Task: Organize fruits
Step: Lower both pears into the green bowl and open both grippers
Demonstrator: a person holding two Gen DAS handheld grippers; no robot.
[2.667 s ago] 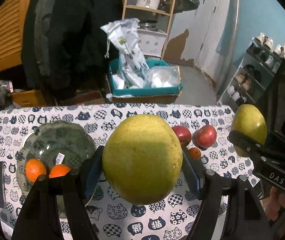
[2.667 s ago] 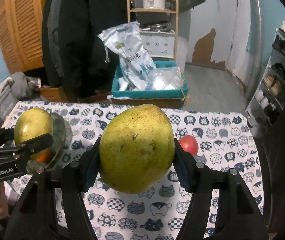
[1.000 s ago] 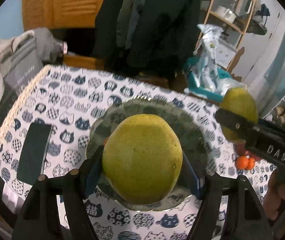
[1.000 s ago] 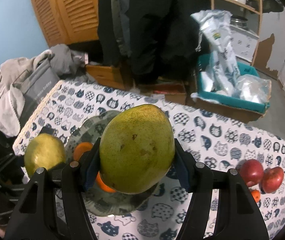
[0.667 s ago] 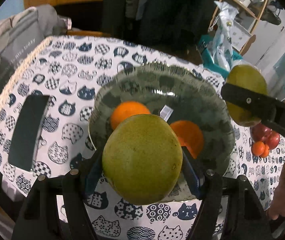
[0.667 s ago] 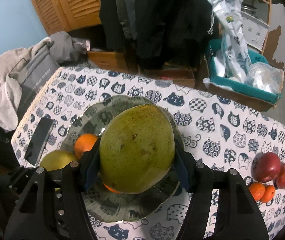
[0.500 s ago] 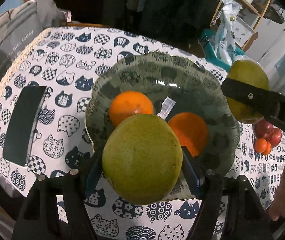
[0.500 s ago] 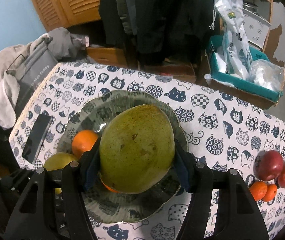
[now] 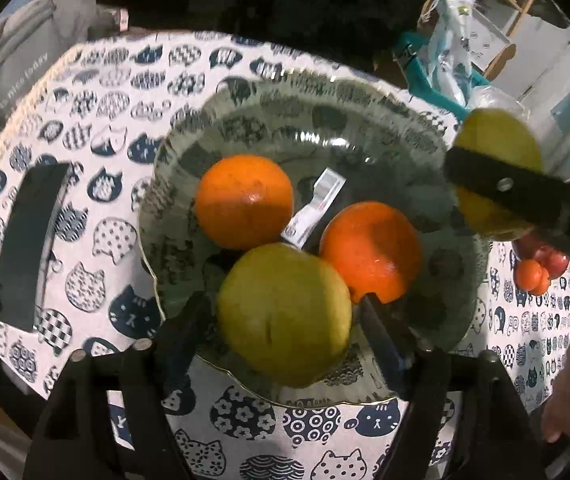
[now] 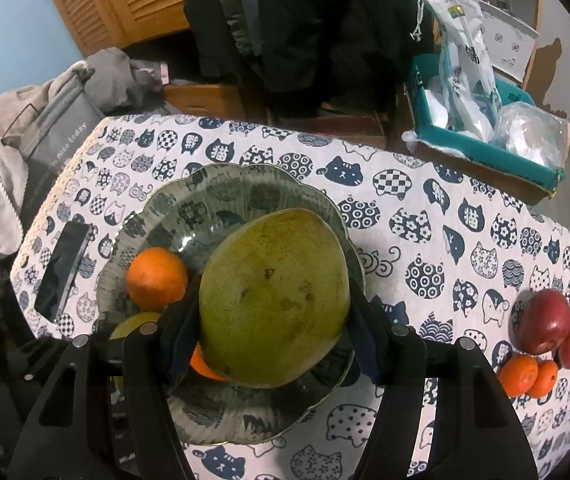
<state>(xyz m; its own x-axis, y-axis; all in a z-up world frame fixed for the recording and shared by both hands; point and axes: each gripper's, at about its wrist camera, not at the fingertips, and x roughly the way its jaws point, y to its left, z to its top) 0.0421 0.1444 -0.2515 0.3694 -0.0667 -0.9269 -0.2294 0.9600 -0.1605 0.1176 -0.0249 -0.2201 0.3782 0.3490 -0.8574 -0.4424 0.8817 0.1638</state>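
A dark green patterned plate (image 9: 365, 112) sits on the cat-print tablecloth and holds two oranges (image 9: 245, 200) (image 9: 371, 250). A yellow-green pear (image 9: 285, 312) rests on the plate's near side between the fingers of my left gripper (image 9: 281, 324), whose jaws stand apart from it. My right gripper (image 10: 273, 320) is shut on a second, larger green pear (image 10: 275, 296) and holds it above the plate (image 10: 245, 188). That pear also shows in the left wrist view (image 9: 497, 140), over the plate's right rim.
Two red apples (image 10: 545, 326) and small tangerines (image 10: 525, 374) lie on the cloth to the right. A black phone (image 9: 25, 240) lies left of the plate. A grey bag hangs off the table's left edge. A teal box with plastic bags stands behind the table.
My left gripper lowered its pear onto the plate and opened; the pear now rests beside the oranges. My right gripper with its pear moved over the plate.
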